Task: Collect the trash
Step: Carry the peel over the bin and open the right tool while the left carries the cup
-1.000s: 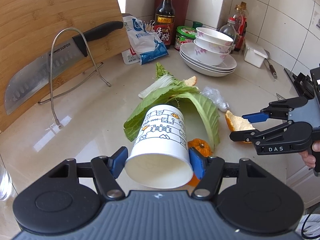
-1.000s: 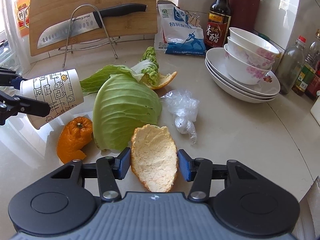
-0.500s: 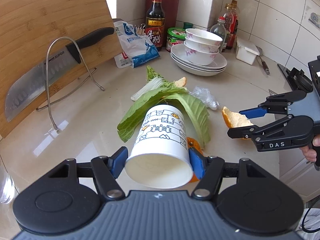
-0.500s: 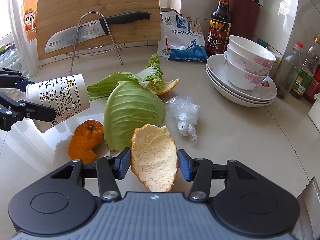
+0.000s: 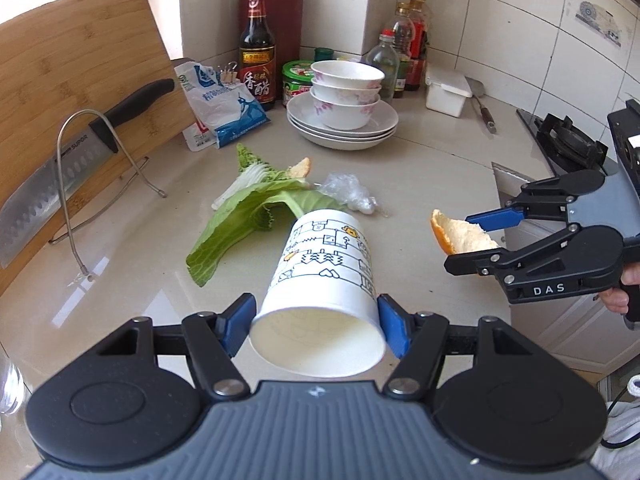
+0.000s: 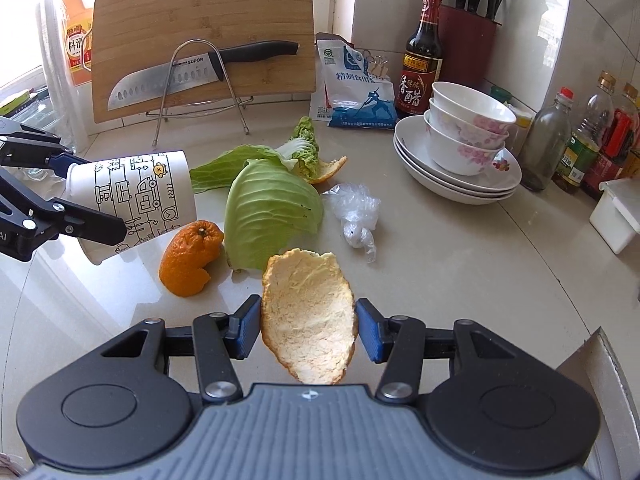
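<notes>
Both tools have risen, paper cup [image 5: 325,276] and peel [image 6: 310,316] still gripped.

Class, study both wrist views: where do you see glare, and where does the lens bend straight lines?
Left wrist view: window glare on the countertop beside the paper cup; wall tile lines curve. Right wrist view: the window top left is overexposed, the cutting board edges bow, and the corners darken.

You are holding a printed white paper cup [image 5: 326,276] tilted on its side in your left jaws, and a pale-lined piece of orange peel [image 6: 309,316] in your right. Lying on the surface are cabbage leaves [image 6: 272,212], a second orange peel [image 6: 190,256], crumpled clear plastic [image 6: 356,212] and a peel scrap [image 6: 326,170] beside the leaves.
</notes>
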A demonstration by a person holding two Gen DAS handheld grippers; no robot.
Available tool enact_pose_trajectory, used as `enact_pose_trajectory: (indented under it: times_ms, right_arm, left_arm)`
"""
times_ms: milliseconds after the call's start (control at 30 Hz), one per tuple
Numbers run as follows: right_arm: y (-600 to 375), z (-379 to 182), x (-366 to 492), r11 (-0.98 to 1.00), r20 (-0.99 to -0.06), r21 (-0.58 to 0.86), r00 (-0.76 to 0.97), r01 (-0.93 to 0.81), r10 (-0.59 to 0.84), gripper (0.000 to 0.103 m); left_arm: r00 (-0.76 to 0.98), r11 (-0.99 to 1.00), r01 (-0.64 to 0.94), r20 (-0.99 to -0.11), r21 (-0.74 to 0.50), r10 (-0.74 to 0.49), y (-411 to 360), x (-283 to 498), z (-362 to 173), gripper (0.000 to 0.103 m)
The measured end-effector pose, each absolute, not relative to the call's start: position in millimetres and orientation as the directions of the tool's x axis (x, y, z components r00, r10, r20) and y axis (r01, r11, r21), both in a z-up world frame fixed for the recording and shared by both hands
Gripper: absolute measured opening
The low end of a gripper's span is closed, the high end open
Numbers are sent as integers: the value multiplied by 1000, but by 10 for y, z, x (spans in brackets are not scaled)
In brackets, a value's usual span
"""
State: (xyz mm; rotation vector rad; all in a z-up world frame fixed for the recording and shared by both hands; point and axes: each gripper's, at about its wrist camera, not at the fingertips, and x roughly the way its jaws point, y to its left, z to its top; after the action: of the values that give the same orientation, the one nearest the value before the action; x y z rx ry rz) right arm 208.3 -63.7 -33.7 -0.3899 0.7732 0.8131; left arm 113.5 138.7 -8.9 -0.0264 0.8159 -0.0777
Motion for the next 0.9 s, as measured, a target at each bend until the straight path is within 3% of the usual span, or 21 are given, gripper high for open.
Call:
enact_pose_trajectory:
  times_ms: [533, 900]
  right_arm:
    - [-1625, -286, 1574, 772, -757, -41, 524, -634, 390, 57]
    - [-2320, -605, 1414, 876, -804, -26, 531, -482, 268, 57]
  left_arm:
    - [665, 958, 276, -703, -80, -250, 520, 1054, 32, 65]
    - [606, 896, 434, -707, -91, -365, -189, 1256, -57, 65]
